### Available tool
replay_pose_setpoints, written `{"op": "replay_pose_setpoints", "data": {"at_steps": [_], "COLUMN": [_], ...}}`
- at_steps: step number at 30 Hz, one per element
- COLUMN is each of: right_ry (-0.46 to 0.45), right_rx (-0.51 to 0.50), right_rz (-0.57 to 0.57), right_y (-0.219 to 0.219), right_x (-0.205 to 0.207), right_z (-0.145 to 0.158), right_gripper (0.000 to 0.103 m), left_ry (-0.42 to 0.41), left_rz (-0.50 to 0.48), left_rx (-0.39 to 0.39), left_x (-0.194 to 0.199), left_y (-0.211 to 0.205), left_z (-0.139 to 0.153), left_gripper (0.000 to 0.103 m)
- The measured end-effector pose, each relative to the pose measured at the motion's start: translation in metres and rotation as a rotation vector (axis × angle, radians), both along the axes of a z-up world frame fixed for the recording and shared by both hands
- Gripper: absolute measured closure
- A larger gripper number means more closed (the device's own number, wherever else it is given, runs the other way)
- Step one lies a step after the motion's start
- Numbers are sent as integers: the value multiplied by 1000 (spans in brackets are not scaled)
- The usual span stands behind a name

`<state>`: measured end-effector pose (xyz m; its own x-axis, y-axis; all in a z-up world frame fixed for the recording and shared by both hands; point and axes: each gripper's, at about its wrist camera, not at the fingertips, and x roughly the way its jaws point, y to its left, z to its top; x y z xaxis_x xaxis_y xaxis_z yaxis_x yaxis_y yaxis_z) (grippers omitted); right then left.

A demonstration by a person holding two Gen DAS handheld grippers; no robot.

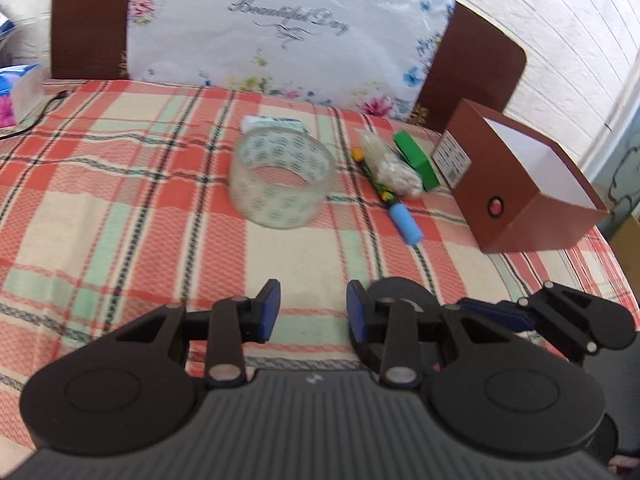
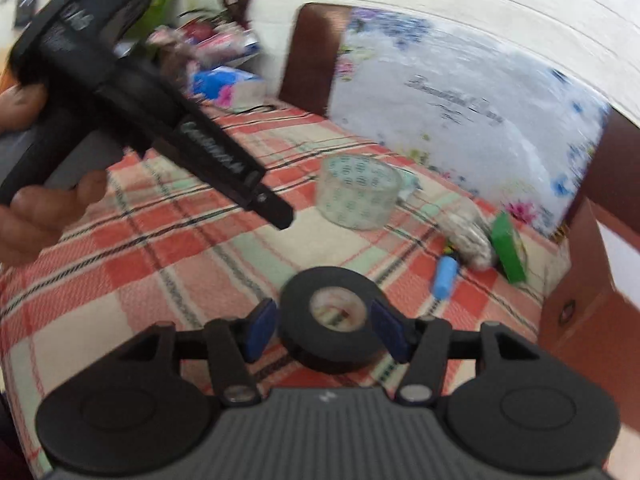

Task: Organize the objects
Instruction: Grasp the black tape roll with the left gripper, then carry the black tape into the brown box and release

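My right gripper [image 2: 326, 330] is shut on a black tape roll [image 2: 296, 336], its blue pads against both sides, just above the plaid cloth [image 2: 140, 280]. In the left wrist view that roll [image 1: 394, 290] peeks out behind my left gripper's right finger. My left gripper [image 1: 314, 312] is open with only cloth between its pads. Further back lie a clear tape roll [image 1: 280, 180], a pen with a blue grip [image 1: 404, 226], a white bag [image 1: 394, 168] and a green box [image 1: 416, 160]. An open brown box [image 1: 492, 184] stands at the right.
A floral pillow [image 1: 280, 40] leans on a brown headboard [image 1: 88, 20] at the back. A black cable [image 1: 36, 116] lies at the far left. A hand [image 2: 40, 208] carries the left gripper [image 2: 280, 216] across the upper left of the right wrist view.
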<state>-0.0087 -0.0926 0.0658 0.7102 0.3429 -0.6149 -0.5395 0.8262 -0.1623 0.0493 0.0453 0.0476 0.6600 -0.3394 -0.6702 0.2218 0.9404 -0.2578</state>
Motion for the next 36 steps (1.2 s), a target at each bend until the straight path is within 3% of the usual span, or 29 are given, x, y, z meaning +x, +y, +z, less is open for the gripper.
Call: {"op": "replay_pose_setpoints", "data": {"at_steps": [2, 6, 9, 12, 14, 17, 22, 25, 31, 36], "right_ry": [48, 76, 95, 113, 114, -8, -190, -251, -192, -105], "right_rx": [68, 81, 66, 92, 105, 84, 53, -6, -35, 0], "right_rz": [-35, -44, -44, -44, -56, -77, -180, -268, -396, -449], "right_y": [-14, -18, -11, -4, -5, -17, -80, -130, -235, -295], "right_x": [2, -3, 4, 10, 10, 0, 10, 23, 66, 102], "right_z": [-3, -13, -21, -29, -26, -3, 61, 83, 81, 51], "right_gripper": [43, 23, 26, 30, 31, 31, 31, 31, 31, 31], "left_ry": [29, 65, 84, 96, 100, 3, -176, -207, -193, -107], "left_rz": [-38, -90, -96, -72, -59, -111, -219, -287, -372, -368], "left_rx": [-3, 31, 50, 49, 55, 50, 57, 34, 56, 57], "left_x": [2, 4, 7, 11, 14, 17, 34, 56, 100, 132], "left_y": [-10, -35, -45, -47, -51, -74, -157, -212, -319, -365], "left_z": [-2, -12, -22, -25, -13, 27, 95, 111, 97, 67], "left_gripper": [65, 64, 63, 69, 72, 72, 72, 73, 73, 74]}}
